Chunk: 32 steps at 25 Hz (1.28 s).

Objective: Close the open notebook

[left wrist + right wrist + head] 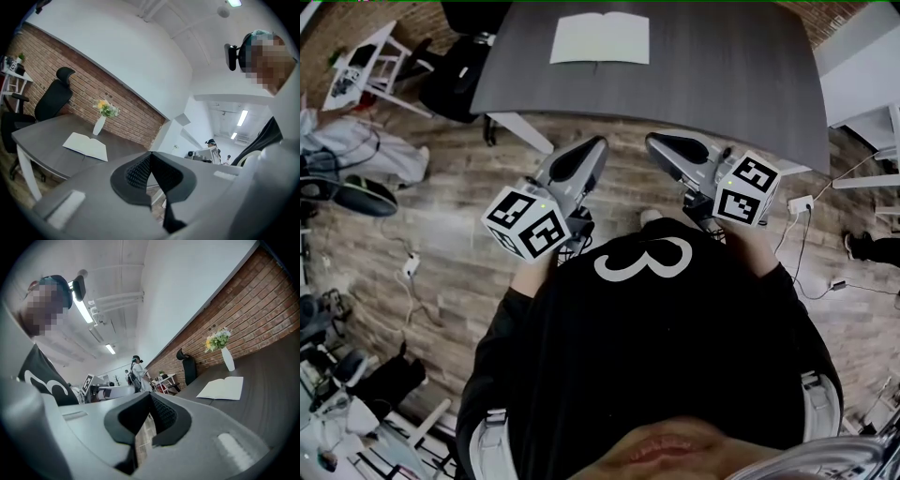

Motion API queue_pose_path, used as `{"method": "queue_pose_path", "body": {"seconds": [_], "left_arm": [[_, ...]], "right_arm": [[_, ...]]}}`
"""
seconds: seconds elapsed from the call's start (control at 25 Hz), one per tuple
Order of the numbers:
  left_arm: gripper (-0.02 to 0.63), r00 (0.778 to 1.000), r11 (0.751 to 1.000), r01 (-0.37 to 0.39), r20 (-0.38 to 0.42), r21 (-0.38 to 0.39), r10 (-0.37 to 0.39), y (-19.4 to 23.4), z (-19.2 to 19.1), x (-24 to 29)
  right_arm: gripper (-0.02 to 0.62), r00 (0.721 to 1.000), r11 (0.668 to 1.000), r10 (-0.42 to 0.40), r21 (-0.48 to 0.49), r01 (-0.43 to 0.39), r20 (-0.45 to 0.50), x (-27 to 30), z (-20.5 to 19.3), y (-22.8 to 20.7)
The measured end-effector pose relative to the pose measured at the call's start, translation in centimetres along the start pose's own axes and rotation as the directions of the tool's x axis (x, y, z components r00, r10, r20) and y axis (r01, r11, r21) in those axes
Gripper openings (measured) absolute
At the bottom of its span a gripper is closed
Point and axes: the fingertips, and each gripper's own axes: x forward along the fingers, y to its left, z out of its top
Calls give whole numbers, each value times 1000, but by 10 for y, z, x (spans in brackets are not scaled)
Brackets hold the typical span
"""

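Head view steeply down; gripper views level; all share notebook point(600, 39).

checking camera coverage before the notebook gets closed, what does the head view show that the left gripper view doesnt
Only the head view: the left gripper and right gripper seen together from above, both short of the table. Only the left gripper view: the vase of flowers behind the notebook, and that gripper's jaws closed on nothing. Both: the notebook lying open and flat on the grey table.
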Motion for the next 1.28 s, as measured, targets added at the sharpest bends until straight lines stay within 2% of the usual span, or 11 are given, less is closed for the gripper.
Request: {"method": "queue_pose_path", "body": {"seconds": [0.28,0.48,0.84,1.08,1.28], "left_arm": [[12,999,999,-20,-29,-27,19,36,5,27],[12,997,997,-51,-56,-50,49,75,16,59],[12,990,995,-89,-112,-38,84,137,36,137],[12,990,995,-96,-112,-41,91,160,55,180],[12,994,994,-86,-71,-68,81,166,62,182]], "right_arm": [[2,1000,999,8,38,-8,5,21,8,-41],[2,1000,997,10,78,-11,5,41,20,-89],[2,1000,994,3,112,-6,24,61,54,-186],[2,1000,993,5,114,-6,12,67,75,-234],[2,1000,996,6,87,-7,11,67,82,-241]]}}
